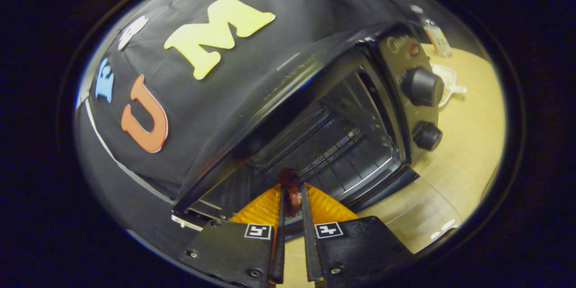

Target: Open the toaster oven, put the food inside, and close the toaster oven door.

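**Ana:** Nearest us, what is the gripper (291,189) doing?

**Ben:** Its two fingers (280,234) are drawn close together, and a small reddish-brown piece of food (292,198) is pinched between them at the tips. Both fingers press on it, one from each side. It stands up a little past the fingertips.

**Ana:** Now take it from the biggest thing down. What is ahead?

**Ben:** The booth's black cloth wall (148,45) rises beyond everything, behind and to the left of the fingers. Below and to the right of the fingers is a pale wooden table (468,144).

**Ana:** And the toaster oven?

**Ben:** The toaster oven (315,76) is black and sits right ahead of the fingers, looking tilted from here. Its door (387,184) is down, lying flat just beyond the fingertips, so the inside is open to us.

**Ana:** What can you see inside?

**Ben:** A wire rack (333,148) across the dark chamber, straight beyond the food. The food is at the mouth of the oven, over the lowered door. Whether it has passed the front edge I cannot tell.

**Ana:** Anything to the right of the opening?

**Ben:** The control panel, with an upper knob (422,86) and a smaller lower knob (427,136).

**Ana:** And past the oven?

**Ben:** Well beyond the fingers, on the table to the right of the oven, a white dish (447,83) and behind it a small clear bottle (434,31).
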